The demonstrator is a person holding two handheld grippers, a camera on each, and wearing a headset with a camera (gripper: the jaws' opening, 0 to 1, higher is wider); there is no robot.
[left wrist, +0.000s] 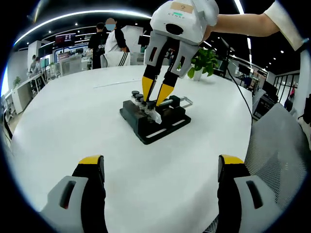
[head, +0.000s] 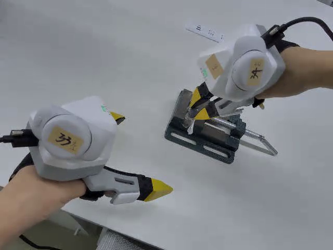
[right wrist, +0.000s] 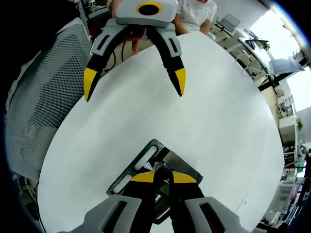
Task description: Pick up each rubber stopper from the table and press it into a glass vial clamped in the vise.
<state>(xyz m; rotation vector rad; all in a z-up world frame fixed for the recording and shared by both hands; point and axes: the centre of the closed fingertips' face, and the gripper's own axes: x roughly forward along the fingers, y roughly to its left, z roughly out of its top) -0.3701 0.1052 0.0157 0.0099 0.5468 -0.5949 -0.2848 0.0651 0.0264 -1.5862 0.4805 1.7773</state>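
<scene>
The right gripper [head: 200, 105] is being held narrow around a rubber stopper [right wrist: 163, 171] on a glass vial [head: 190, 125] in the vise [head: 208, 143]. At 8 o'clock, the left gripper [head: 141, 153] is being held wide open.

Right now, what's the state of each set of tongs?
Left tongs: open, empty.
Right tongs: closed on a dark stopper atop a vial in the vise.

My dark vise [left wrist: 156, 127] sits flat, its jaws clamping a row of small clear glass vials [left wrist: 141, 101] upright. At one end of the vise the vials wear dark rubber stoppers [left wrist: 135, 92]. At its other end, one stopper [right wrist: 163, 170] sits pinched between my right tongs [right wrist: 163, 177].
</scene>
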